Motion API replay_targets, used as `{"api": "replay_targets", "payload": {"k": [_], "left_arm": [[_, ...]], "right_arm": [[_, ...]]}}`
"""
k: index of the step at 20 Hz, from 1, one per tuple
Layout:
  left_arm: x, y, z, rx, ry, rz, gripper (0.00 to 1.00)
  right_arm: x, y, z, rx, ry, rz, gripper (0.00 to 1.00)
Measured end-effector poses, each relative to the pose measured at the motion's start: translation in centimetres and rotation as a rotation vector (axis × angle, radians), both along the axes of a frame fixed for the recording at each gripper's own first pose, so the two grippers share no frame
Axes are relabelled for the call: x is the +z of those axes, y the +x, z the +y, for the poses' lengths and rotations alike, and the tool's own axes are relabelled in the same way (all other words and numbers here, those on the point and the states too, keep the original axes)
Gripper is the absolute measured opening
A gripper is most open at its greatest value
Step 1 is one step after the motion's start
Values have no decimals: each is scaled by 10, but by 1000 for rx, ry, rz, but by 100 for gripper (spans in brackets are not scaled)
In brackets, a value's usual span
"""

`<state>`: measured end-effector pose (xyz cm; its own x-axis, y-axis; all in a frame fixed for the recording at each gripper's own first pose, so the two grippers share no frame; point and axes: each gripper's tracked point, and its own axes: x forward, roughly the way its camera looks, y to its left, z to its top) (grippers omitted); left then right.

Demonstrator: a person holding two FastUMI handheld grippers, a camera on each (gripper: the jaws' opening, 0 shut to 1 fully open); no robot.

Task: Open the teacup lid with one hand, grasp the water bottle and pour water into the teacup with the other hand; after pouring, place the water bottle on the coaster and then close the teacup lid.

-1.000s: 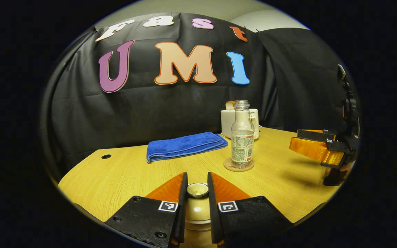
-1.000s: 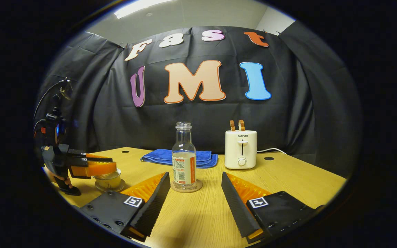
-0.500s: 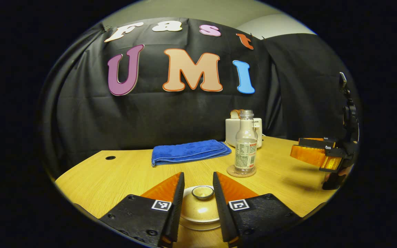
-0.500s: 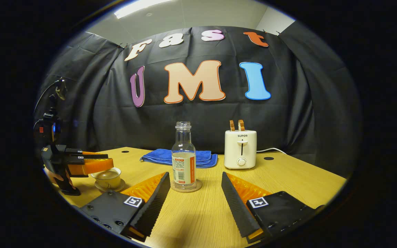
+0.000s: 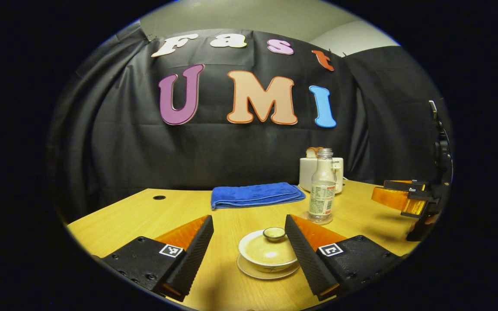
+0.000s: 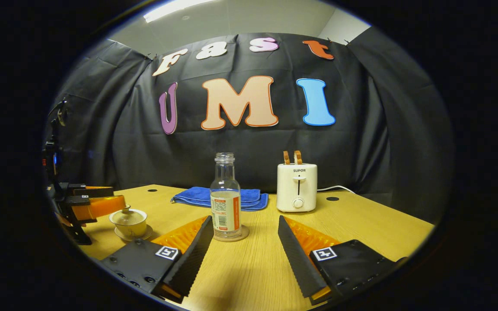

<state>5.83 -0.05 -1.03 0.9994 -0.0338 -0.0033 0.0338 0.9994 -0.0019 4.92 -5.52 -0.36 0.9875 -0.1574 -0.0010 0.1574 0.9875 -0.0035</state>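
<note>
A cream teacup [image 5: 267, 255] stands on its saucer with the lid [image 5: 273, 233] resting on it. It sits between the wide-apart fingers of my left gripper [image 5: 249, 218], nearer the right one, and neither touches it. A clear water bottle [image 5: 321, 192], uncapped and partly filled, stands upright on a round coaster [image 5: 318, 219] farther back. In the right gripper view the bottle [image 6: 225, 198] on its coaster [image 6: 233, 236] stands just beyond my open right gripper [image 6: 244, 221]. The lidded teacup [image 6: 129, 220] is at the left, with the left gripper [image 6: 117, 201] drawn back beside it.
A folded blue towel [image 5: 255, 194] lies at the back of the wooden table [image 5: 145, 216]. A white toaster [image 6: 296, 188] holding bread stands behind the bottle, its cable trailing right. The right gripper [image 5: 381, 195] hovers at the table's right side. Cable holes mark the back edge.
My left gripper has let go of the lid knob, opened wide and drawn back and up from the teacup. The lid now rests on the cup. The right gripper has barely shifted.
</note>
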Motion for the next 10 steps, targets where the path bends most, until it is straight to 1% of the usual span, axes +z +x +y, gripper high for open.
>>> {"api": "replay_targets", "payload": {"k": [1, 2, 3, 6, 7, 8, 10], "left_arm": [[1, -4, 11, 41, 1, 0, 97], [0, -9, 23, 84, 3, 2, 100], [1, -14, 35, 128, 4, -1, 97], [0, -30, 67, 259, 9, 1, 97], [1, -35, 78, 302, 9, 1, 99], [0, -39, 87, 342, 11, 2, 97], [0, -46, 98, 400, 12, 2, 97]], "right_arm": [[0, 0, -4, -20, -1, 0, 91], [1, -1, -7, -39, -2, -2, 91], [0, -2, -11, -59, -3, -2, 91], [2, -5, -23, -122, -5, -7, 91], [1, -6, -27, -144, -6, -7, 91], [1, -8, -33, -171, -8, -8, 95], [1, -11, -42, -222, -10, -10, 95]]}}
